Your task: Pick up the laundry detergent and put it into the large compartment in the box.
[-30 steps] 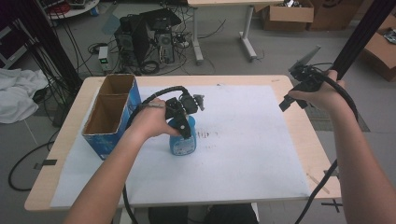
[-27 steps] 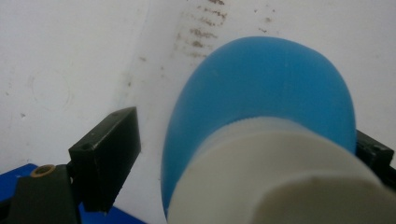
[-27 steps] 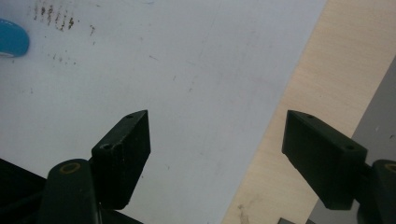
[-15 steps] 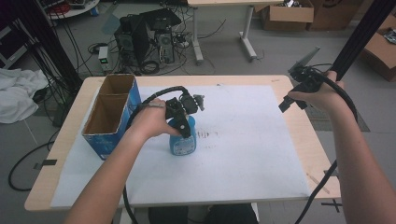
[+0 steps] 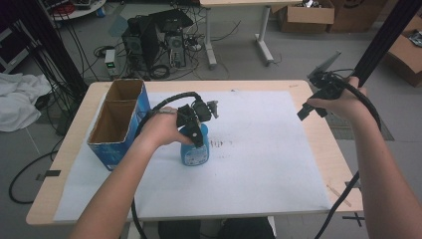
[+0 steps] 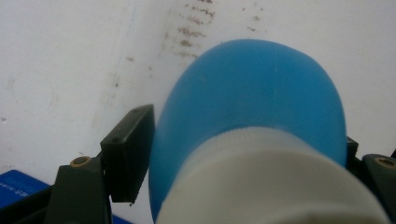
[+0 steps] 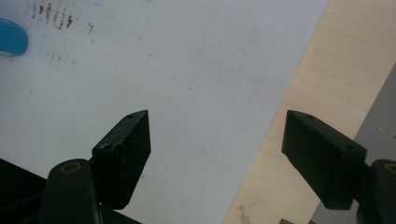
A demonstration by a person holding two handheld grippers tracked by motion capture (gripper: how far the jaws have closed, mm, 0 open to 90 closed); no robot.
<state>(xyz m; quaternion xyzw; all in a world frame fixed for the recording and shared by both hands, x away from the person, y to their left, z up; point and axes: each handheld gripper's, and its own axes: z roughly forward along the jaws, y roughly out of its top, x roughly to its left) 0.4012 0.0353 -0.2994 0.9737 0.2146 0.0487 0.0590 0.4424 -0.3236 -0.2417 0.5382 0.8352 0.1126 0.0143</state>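
Item one, nearest me: my left gripper [image 5: 195, 130], jaws just closed in and now pinching the blue bottle [image 6: 252, 107] by its shoulder below the white cap [image 6: 275, 182], the bottle standing upright on the white sheet [image 5: 259, 164] directly beneath that gripper. Item two: my right gripper [image 7: 217, 154], jaws spread wide with nothing between them, held over the sheet's edge and the wooden table [image 7: 327, 70], well apart from the bottle. Item three, beyond my left gripper on its outer side: an open blue cardboard box [image 5: 117, 124].
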